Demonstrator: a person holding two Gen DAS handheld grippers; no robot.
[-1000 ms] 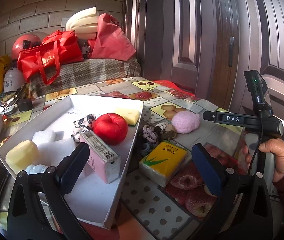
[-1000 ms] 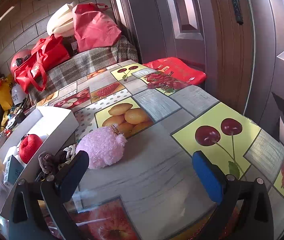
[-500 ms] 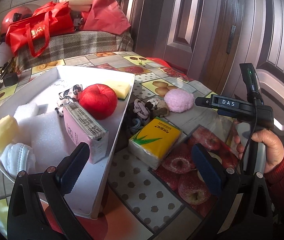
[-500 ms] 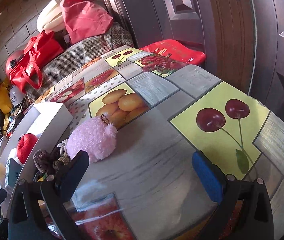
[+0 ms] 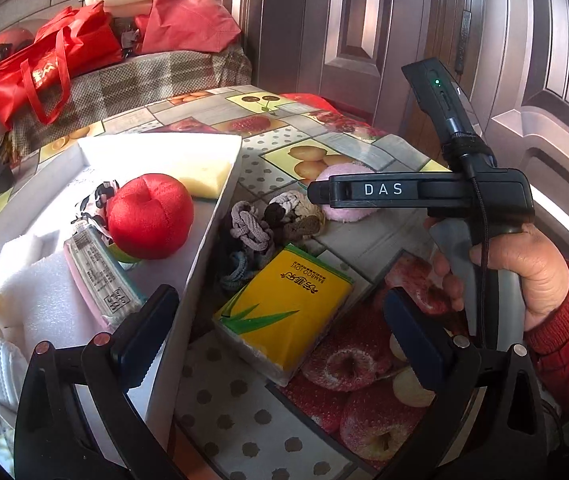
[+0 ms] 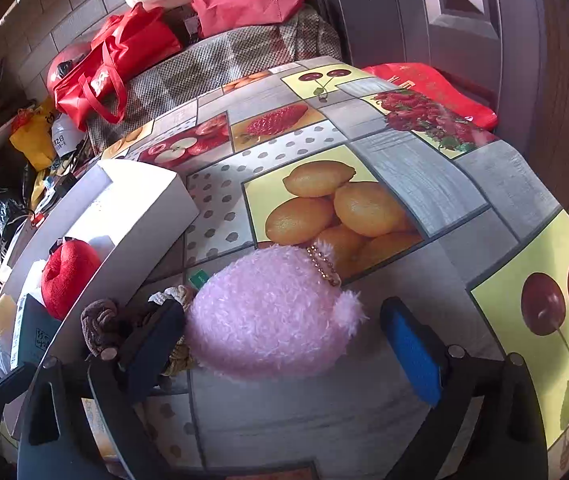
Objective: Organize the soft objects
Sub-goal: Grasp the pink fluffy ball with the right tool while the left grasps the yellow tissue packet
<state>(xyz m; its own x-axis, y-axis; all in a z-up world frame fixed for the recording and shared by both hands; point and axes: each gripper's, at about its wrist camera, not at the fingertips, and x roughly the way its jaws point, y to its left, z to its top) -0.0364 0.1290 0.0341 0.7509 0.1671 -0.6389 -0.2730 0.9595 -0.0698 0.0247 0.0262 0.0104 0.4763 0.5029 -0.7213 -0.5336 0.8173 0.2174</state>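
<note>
A fluffy pink pouch [image 6: 272,316] lies on the table between the open fingers of my right gripper [image 6: 284,344]; it also shows in the left wrist view [image 5: 344,172] behind the right gripper's body [image 5: 424,192]. My left gripper [image 5: 276,336] is open over a yellow tissue pack [image 5: 284,312], its left finger over the rim of the white box [image 5: 188,280]. The box holds a red plush apple [image 5: 150,216], a pink tissue pack [image 5: 100,280], foam pieces and a yellow sponge [image 5: 204,176]. A pile of hair ties [image 5: 268,220] lies beside the box.
The table [image 6: 404,184] has a fruit-print cloth. Red bags [image 5: 48,64] and a helmet sit on a checked bench behind it. A metal door [image 5: 364,40] stands at the right. A red bag [image 6: 432,88] lies past the table's far edge.
My right gripper has moved forward and down so the pink pouch now lies between its fingers. My left gripper has shifted closer over the yellow tissue pack.
</note>
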